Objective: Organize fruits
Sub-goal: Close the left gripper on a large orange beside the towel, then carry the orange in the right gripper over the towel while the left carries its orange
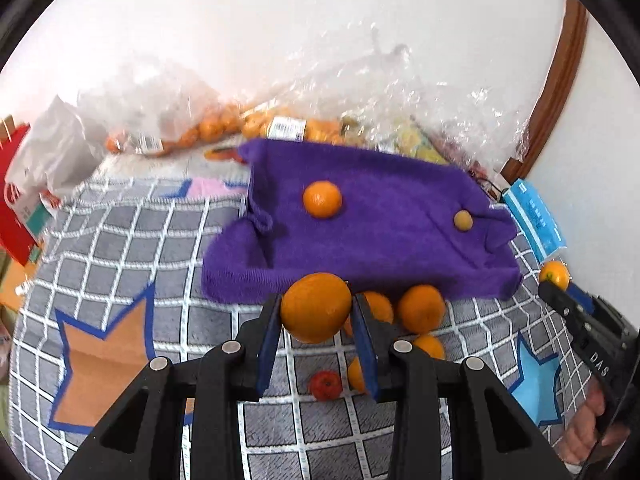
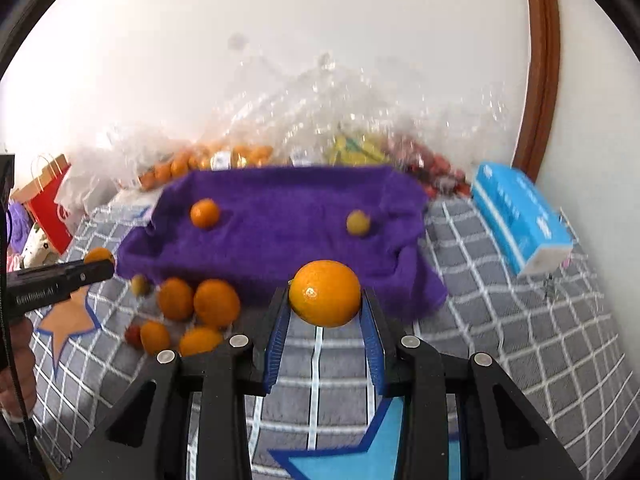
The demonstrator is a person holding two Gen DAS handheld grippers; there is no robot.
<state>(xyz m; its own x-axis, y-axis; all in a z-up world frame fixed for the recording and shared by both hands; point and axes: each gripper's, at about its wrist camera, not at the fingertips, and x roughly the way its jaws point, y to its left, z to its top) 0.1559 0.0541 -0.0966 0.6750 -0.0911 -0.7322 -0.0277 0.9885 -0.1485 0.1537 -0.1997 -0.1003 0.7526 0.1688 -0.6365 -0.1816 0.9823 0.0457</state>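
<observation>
Near the purple towel's point(image 1: 360, 220) front edge, left claw point(image 1: 316, 312) and right claw point(image 2: 325, 300) each pinch an orange point(image 1: 316, 307); carry both level, release low onto towel.

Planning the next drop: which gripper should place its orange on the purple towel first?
Right, probably. The right gripper holds its orange at the purple towel edge over bare mat; loose fruit lies under the left gripper.

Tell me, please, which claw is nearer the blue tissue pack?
Right. The right claw has the blue tissue pack just ahead to its right; the left claw is farther left, by the loose oranges.
</observation>
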